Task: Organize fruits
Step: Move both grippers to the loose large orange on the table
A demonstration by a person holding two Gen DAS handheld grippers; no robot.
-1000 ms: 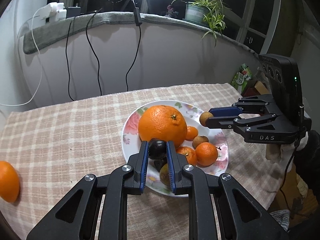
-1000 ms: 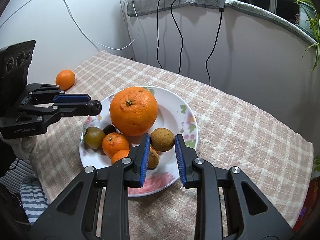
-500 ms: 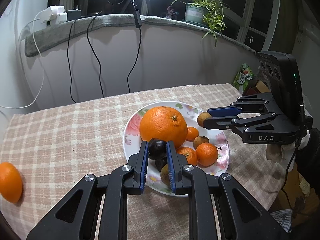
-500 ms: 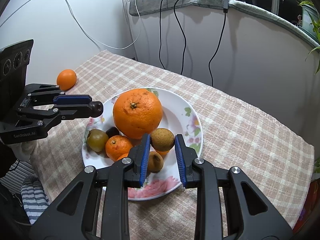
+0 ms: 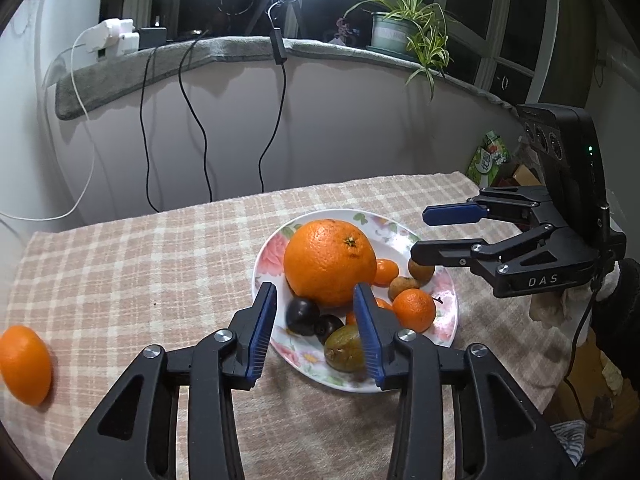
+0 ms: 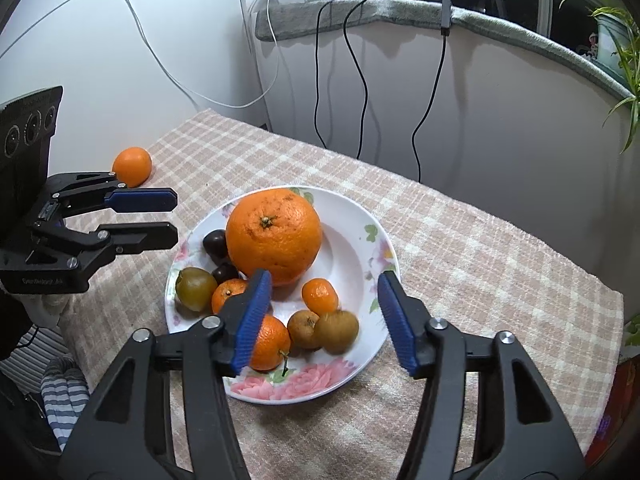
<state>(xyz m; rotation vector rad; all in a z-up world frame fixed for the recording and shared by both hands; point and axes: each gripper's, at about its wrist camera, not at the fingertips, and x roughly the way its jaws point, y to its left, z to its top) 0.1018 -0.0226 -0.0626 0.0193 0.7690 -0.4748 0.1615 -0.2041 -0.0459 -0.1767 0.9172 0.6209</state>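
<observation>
One loose orange [image 6: 132,166] lies on the checked cloth [image 6: 460,248], well apart from the floral plate [image 6: 352,248]. The plate carries one big orange [image 6: 274,236], two dark plums, three mandarins, three brownish fruits. Left gripper [image 5: 314,330] and right gripper [image 6: 324,322] both gape wide, empty.

Both wrist views look down close from opposite sides onto the shared white floral ceramic plate [image 5: 447,322] [image 6: 352,236].
</observation>
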